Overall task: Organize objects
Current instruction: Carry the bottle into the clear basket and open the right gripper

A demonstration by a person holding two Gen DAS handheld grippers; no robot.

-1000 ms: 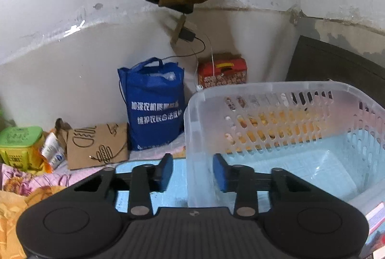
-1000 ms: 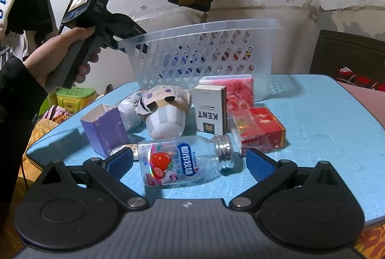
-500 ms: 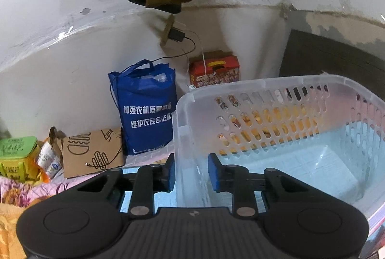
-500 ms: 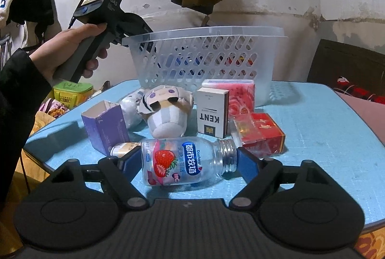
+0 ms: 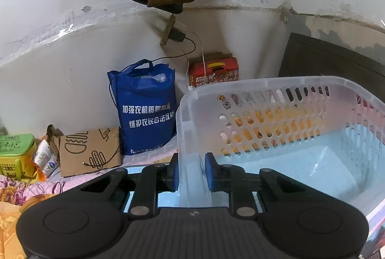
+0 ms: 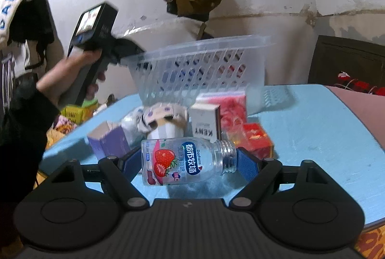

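Observation:
A clear plastic basket (image 5: 276,95) with a perforated wall stands tilted on the blue table. My left gripper (image 5: 191,172) is shut on its near corner rim, one blue pad on each side of the wall. In the right wrist view the same basket (image 6: 204,68) shows raised at its left end, where the left gripper's black body (image 6: 96,30) grips it. My right gripper (image 6: 187,162) is shut on an empty strawberry-label bottle (image 6: 185,161), lying sideways between the pads and lifted a little off the table (image 6: 324,138).
Behind the bottle lie a purple box (image 6: 108,143), a small plush figure (image 6: 163,119), a white KENT pack (image 6: 204,124), a pink packet (image 6: 231,109) and a red box (image 6: 255,138). Beyond the table stand a blue bag (image 5: 144,109), a cardboard piece (image 5: 89,153) and a red carton (image 5: 214,71).
The left jaws closed onto the basket's corner rim and tipped it up. The right jaws closed on the bottle and raised it slightly off the table.

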